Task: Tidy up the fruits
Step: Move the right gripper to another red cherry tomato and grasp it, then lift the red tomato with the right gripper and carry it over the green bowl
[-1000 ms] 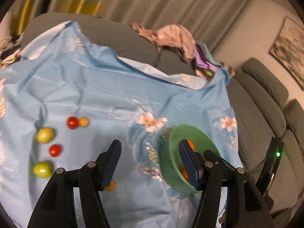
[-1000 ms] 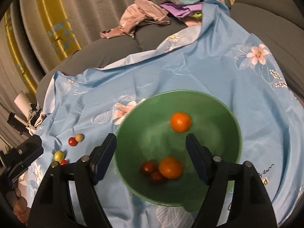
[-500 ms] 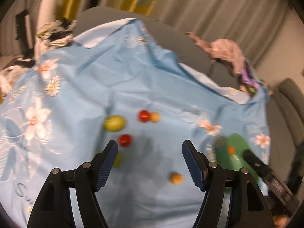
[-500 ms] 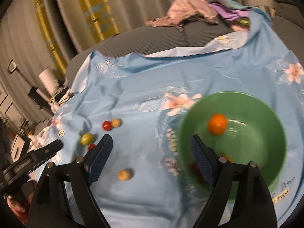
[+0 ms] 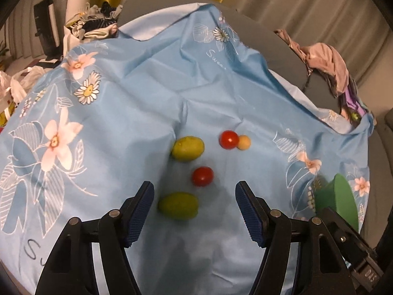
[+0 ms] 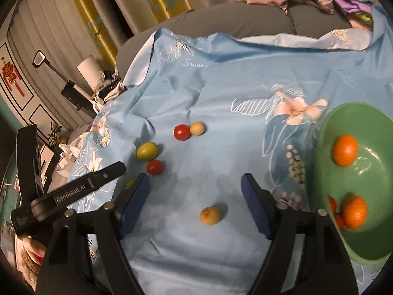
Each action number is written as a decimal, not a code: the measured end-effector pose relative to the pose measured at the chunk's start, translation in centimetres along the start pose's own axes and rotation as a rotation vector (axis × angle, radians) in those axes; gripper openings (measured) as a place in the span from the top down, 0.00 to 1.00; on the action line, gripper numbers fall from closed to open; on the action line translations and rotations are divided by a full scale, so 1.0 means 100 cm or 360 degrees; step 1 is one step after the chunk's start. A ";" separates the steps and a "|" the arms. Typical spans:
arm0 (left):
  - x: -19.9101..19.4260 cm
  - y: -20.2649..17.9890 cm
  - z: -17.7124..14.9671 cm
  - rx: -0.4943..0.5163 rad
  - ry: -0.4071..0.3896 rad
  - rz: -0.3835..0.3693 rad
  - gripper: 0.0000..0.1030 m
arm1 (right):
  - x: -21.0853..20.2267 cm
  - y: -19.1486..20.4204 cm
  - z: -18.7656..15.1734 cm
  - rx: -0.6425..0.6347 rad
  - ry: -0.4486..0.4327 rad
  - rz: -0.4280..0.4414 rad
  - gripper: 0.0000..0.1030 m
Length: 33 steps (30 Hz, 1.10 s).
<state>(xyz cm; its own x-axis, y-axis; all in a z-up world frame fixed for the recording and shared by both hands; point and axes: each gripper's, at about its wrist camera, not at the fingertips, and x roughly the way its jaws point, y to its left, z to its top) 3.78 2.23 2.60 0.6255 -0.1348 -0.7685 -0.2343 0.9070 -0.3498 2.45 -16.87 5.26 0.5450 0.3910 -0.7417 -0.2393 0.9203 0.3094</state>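
Both grippers swung off green bowl [image 6: 326,132] holding oranges [image 6: 344,150], left spread, right closing empty

Blue floral cloth [image 5: 137,113], spread and creased. Fruit laid on it: two green fruits [image 5: 188,148] [image 5: 178,205], two red tomatoes [image 5: 229,139] [image 5: 202,176], one small yellow fruit [image 5: 244,142] touching the farther tomato. Left hand-held gripper [image 5: 194,205]: jaws held wide, nearer green fruit seen between them, untouched. Green bowl [image 5: 342,196], partly seen at right. Clothing heap [image 5: 326,61] beyond the cloth.
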 end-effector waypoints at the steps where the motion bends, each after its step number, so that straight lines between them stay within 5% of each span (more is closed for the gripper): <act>1: 0.002 -0.001 0.000 0.0010 -0.0009 -0.0002 0.39 | 0.005 -0.002 0.005 0.0030 0.0017 0.0029 0.38; 4: 0.014 -0.008 0.003 0.0064 0.0015 -0.0001 0.49 | 0.029 -0.009 0.027 0.0165 0.0085 0.0137 0.55; 7: 0.034 -0.014 0.005 0.0121 0.0107 -0.0004 0.59 | 0.058 -0.002 0.044 0.0159 0.0136 0.0166 0.56; 15: 0.065 -0.021 0.008 0.0191 0.0229 0.0124 0.60 | 0.138 0.012 0.066 0.0186 0.0332 0.0230 0.57; 19: 0.073 -0.018 0.009 0.0149 0.0231 0.0160 0.61 | 0.155 0.014 0.067 0.0161 0.0362 0.0202 0.57; 23: 0.071 -0.014 0.010 0.0125 0.0189 0.0184 0.73 | 0.165 0.016 0.066 0.0167 0.0379 0.0216 0.57; 24: 0.070 -0.012 0.009 0.0124 0.0173 0.0198 0.75 | 0.168 0.019 0.065 0.0144 0.0374 0.0197 0.64; 25: 0.072 -0.012 0.010 0.0112 0.0170 0.0187 0.75 | 0.169 0.019 0.065 0.0115 0.0360 0.0165 0.72; 33: 0.054 -0.003 0.015 0.0007 0.0119 0.0059 0.76 | 0.166 0.017 0.065 0.0073 0.0333 0.0118 0.72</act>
<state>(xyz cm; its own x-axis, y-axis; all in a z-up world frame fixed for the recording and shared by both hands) 8.35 1.82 -0.63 0.5589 -0.1303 -0.8189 -0.2531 0.9136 -0.3181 16.32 -8.78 -2.61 0.3477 0.4516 -0.8217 -0.2329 0.8905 0.3908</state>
